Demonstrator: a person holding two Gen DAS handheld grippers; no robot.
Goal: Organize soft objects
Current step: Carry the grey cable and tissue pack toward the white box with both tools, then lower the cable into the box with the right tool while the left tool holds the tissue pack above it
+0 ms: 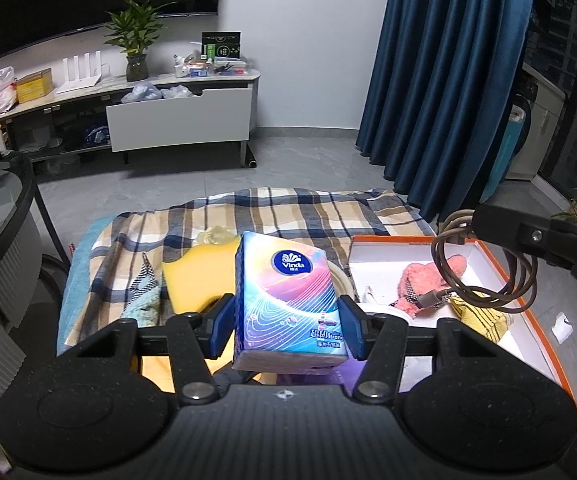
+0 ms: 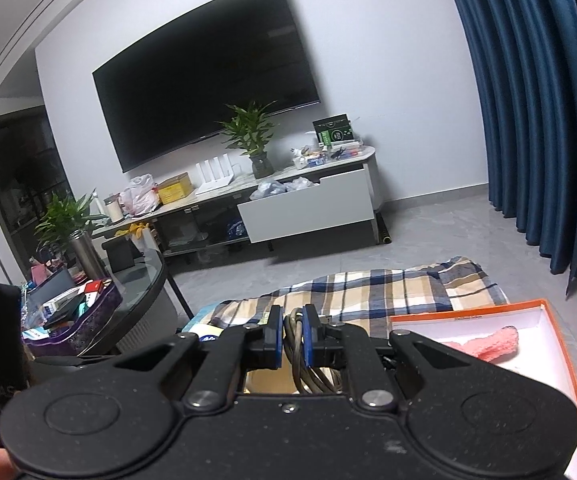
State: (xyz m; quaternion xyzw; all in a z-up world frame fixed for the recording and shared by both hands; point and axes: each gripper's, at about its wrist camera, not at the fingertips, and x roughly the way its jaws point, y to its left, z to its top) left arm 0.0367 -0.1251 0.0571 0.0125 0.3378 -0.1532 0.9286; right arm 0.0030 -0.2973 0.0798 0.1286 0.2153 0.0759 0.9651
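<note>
My left gripper is shut on a colourful Vinda tissue pack and holds it above the plaid cloth. My right gripper is shut on a coiled brown cable; in the left wrist view the cable hangs over the orange-rimmed white box. In the box lie a pink fluffy item and a yellow sponge piece. On the cloth lie a yellow sponge and a teal checked cloth.
A round glass table with a purple basket stands at the left. A TV cabinet with an open drawer is at the far wall. Blue curtains hang at the right.
</note>
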